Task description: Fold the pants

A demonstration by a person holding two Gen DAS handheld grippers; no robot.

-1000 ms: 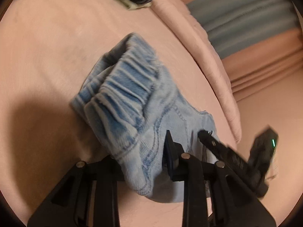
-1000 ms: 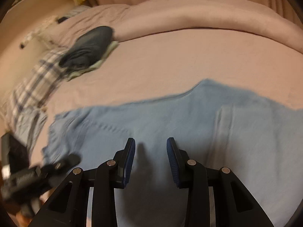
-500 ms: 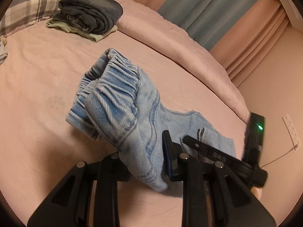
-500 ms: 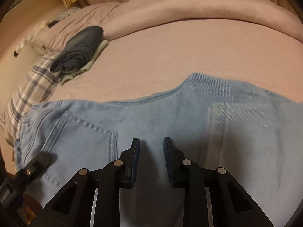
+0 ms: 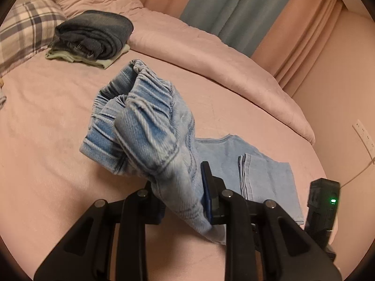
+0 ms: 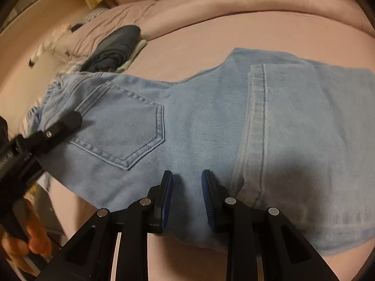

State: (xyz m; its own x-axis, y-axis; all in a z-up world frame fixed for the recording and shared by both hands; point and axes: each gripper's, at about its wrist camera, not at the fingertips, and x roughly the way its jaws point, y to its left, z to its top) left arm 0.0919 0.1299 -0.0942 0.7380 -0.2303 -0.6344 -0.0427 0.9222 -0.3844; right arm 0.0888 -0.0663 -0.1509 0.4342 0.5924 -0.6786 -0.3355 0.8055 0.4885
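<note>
The light blue denim pants (image 6: pixel 187 126) lie half folded on the pink bed sheet (image 5: pixel 46 164). The left gripper (image 5: pixel 185 199) clamps the lifted waistband end. The right gripper (image 6: pixel 187 199), jaws narrow and just closing, holds nothing over the middle. Next, I think, the waist end should go right, over the hems.

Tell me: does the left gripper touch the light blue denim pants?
Touching. The left wrist view shows the left gripper clamped on the light blue denim pants.

Open bed sheet (image 5: pixel 46 128) is seen at the left of the left wrist frame. The upper left is blocked by folded clothes (image 5: pixel 93 37), the right by a rolled duvet (image 5: pixel 211 53).
</note>
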